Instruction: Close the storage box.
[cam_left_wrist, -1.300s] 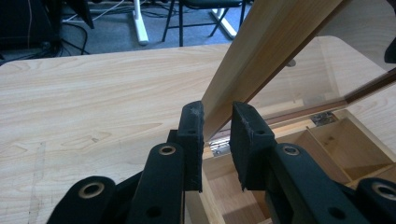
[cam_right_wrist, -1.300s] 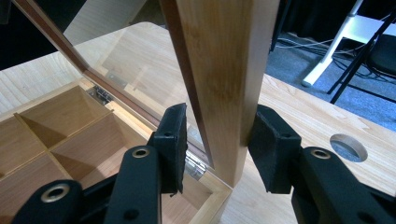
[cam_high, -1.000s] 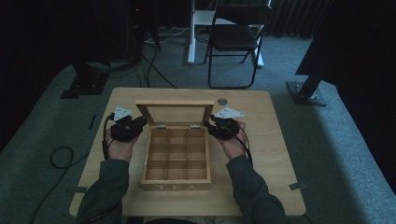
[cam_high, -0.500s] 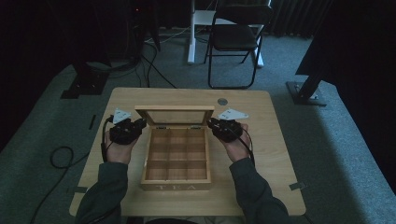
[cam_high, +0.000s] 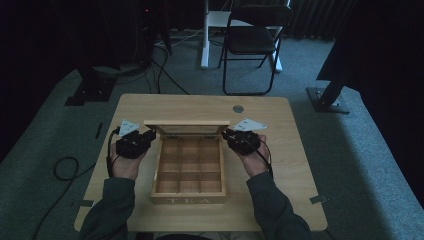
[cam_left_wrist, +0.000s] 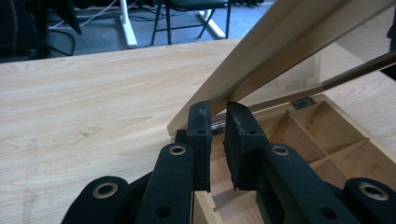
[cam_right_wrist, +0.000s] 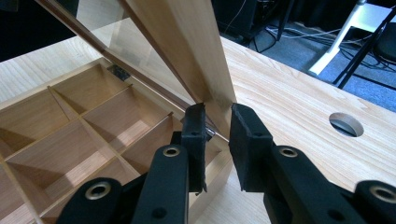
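tea box (cam_high: 188, 172) centred on table (cam_high: 300, 165), lid (cam_high: 188, 126) raised at the far edge, tilted, long axis running across between the two hands, one side edge toward each. left gripper (cam_left_wrist: 217, 121) clamped on lid's left side frame, right gripper (cam_right_wrist: 217, 123) clamped on right side frame, jaws of both drawn in on the wood. equally near; nothing else held.

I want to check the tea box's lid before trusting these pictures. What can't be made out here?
- Lid pane: high view, too small and dim to judge.
- Hinges: left gripper view shows one partly, behind the lid's frame.
- Lid's top edge: cut off by the frame in both gripper views.
- Right gripper pads' contact with the lid: too close to tell.
- Box lettering: faint.
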